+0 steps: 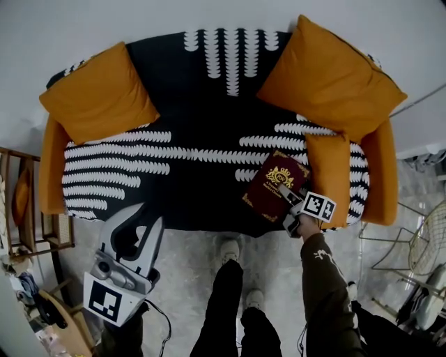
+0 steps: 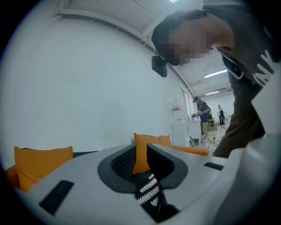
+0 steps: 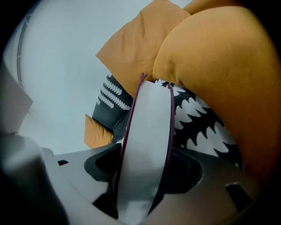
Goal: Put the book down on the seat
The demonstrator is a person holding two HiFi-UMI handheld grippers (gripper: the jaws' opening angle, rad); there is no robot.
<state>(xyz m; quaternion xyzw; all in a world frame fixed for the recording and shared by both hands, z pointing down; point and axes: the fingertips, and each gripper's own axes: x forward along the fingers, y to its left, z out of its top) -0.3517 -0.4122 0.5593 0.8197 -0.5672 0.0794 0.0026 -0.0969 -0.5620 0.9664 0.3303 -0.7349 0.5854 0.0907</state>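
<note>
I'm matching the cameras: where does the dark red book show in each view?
Head view: the book over the seat's right side, at the right gripper.
Left gripper view: not in it.
Right gripper view: its pale page edge at centre, between the jaws.
Shared landmark: the orange cushions.

A plain white wall [image 1: 70,21] is running behind the sofa [image 1: 209,104], which is wearing a black cover with rows of white leaf shapes, its orange arms showing at the left and right. A big orange cushion [image 1: 97,90] is leaning at its far left corner and another [image 1: 327,77] at the far right. A smaller cushion [image 1: 329,174] is lying by the right arm. A grey marbled floor [image 1: 188,265] is spreading nearer. A wooden rack [image 1: 28,209] is standing at the left and a wire chair [image 1: 411,244] at the right. Ceiling strip lights [image 2: 215,74] are glowing far off.
</note>
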